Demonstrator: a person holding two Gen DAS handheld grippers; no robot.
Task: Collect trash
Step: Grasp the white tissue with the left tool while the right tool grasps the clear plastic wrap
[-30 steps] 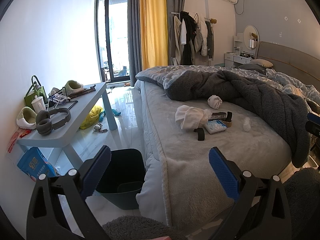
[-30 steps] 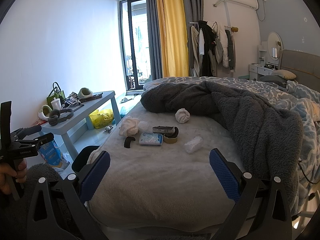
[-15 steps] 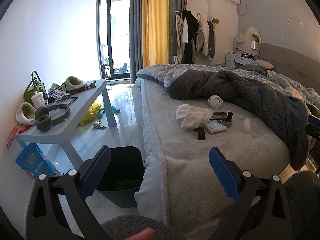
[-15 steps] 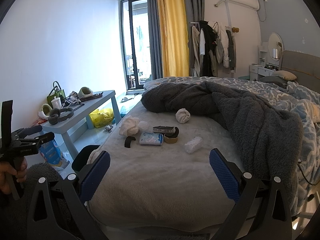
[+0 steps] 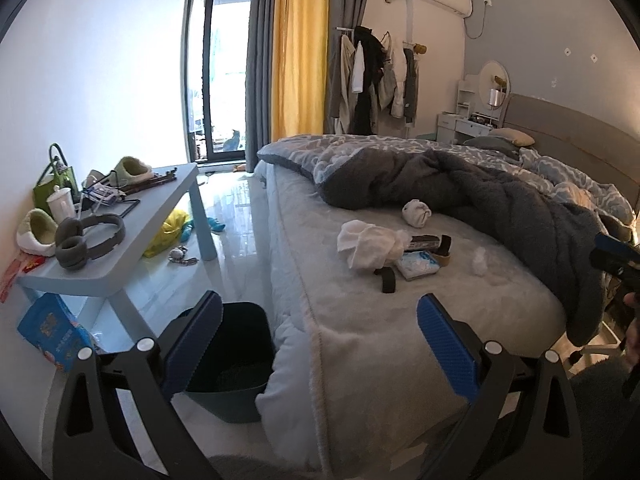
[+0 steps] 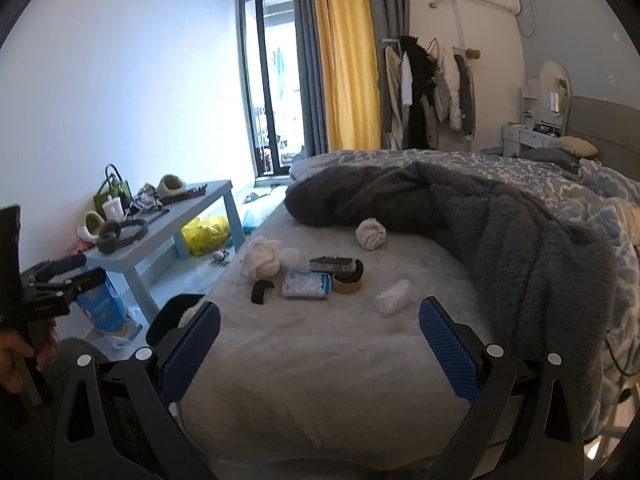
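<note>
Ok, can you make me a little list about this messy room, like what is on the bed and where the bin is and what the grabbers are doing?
place: bedroom, bed beside a low blue table
on the bed: crumpled tissue, wipes pack, tape roll, rolled white sock, white cloth bundle, grey blanket
on the table: grey headphones, white cup, slippers
bin: dark bin on the floor against the bed
left gripper: open, empty
right gripper: open, empty
trash picked up: none yet
</note>
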